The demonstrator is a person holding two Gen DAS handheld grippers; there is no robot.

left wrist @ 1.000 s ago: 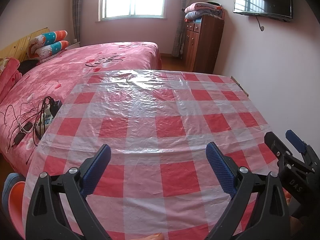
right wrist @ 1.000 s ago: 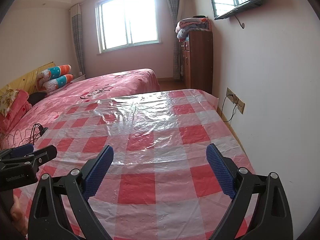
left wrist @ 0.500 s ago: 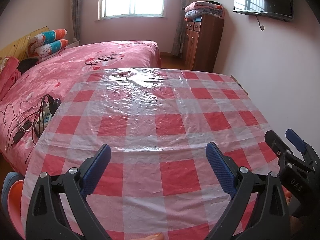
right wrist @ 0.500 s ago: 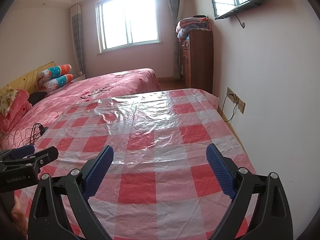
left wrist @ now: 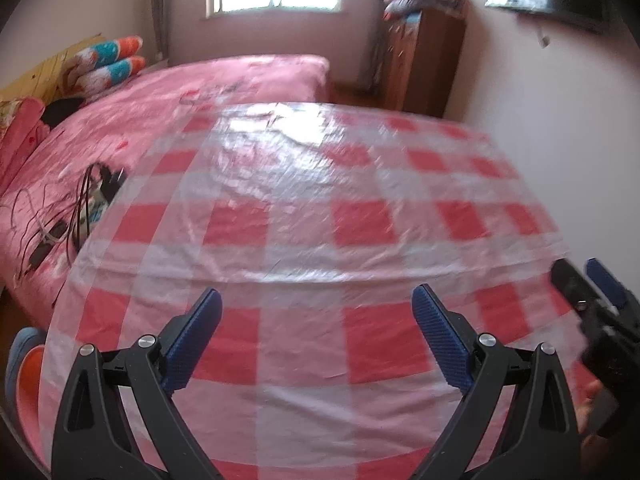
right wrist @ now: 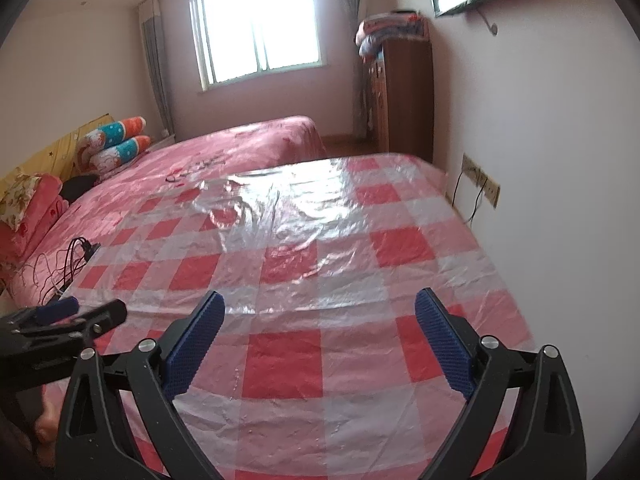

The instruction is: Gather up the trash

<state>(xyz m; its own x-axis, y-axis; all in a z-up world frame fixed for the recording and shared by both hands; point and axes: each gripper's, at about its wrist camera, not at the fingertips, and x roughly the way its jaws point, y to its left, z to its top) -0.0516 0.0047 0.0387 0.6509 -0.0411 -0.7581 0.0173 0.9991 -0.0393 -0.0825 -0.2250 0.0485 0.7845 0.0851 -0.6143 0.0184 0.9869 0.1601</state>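
A table under a red-and-white checked plastic cloth [left wrist: 304, 240] [right wrist: 320, 248] fills both views, and no trash shows on it. My left gripper [left wrist: 316, 308] hovers over the cloth's near edge, open, with nothing between its blue pads. My right gripper [right wrist: 320, 312] is open too, over the near right part of the table. In the left wrist view the right gripper [left wrist: 596, 296] pokes in at the right edge. The left gripper [right wrist: 76, 316] appears at the left edge of the right wrist view. The left wrist view is blurred.
A bed with a pink cover [right wrist: 224, 156] lies left of and behind the table, with cables and a power strip [left wrist: 80, 216] near the table's left edge. A wooden cabinet [right wrist: 404, 92] stands at the far wall. A wall socket [right wrist: 484, 184] sits right of the table.
The left wrist view has tilted and blurred, so the left gripper is moving, swinging slightly left. The right gripper has barely moved. Both stay open.
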